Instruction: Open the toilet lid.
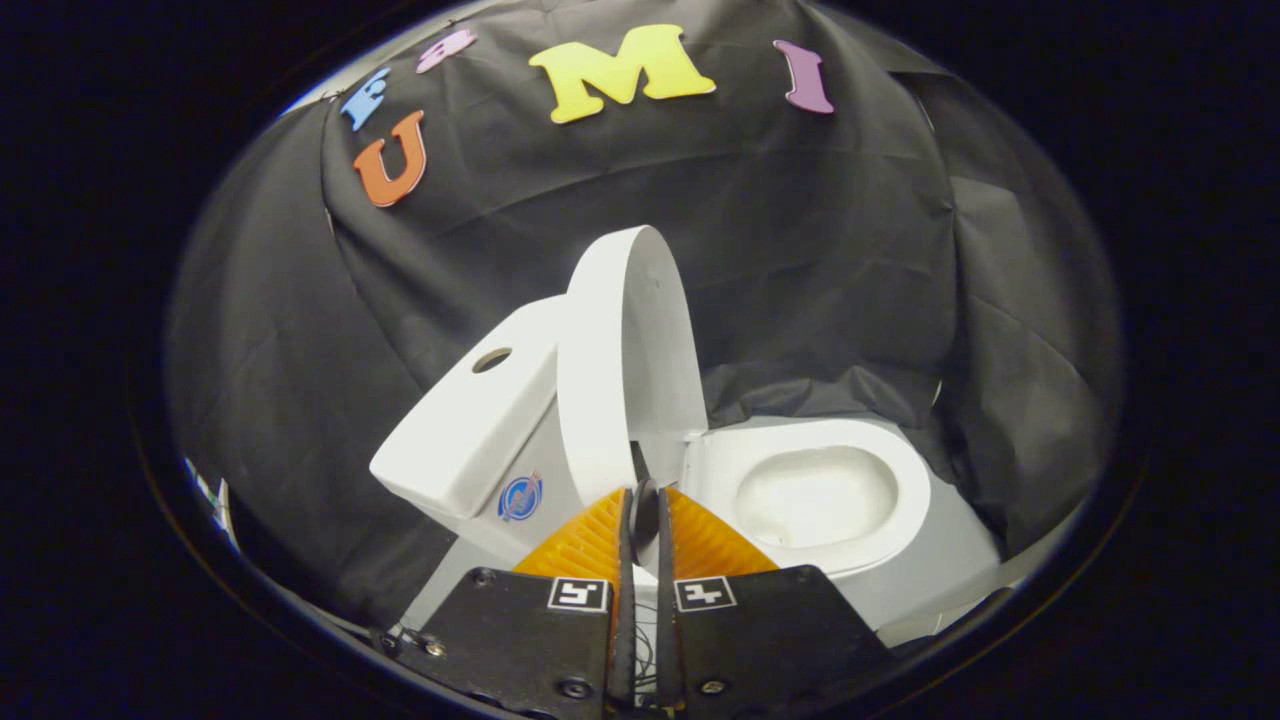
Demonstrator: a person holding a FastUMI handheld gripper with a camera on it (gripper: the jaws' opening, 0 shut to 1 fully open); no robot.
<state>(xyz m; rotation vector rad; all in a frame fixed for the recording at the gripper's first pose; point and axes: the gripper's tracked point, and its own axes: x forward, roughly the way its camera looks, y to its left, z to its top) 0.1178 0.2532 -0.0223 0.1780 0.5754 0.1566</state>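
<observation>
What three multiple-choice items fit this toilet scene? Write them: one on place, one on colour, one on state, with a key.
1. Where is the white oval toilet lid?
A. Flat over the bowl
B. Raised upright by the white cistern
C. On the floor

2. What colour are the ribbed pads of the gripper's fingers?
A. Orange
B. Green
C. White

3. How do the fingers stand?
A. Wide apart
B. Clamped on the seat
C. Nearly together, gripping nothing

Key: 1 B, the lid stands on edge between cistern and white open bowl; 2 A, both pads show orange; 3 C, just a thin slit parts them.
</observation>
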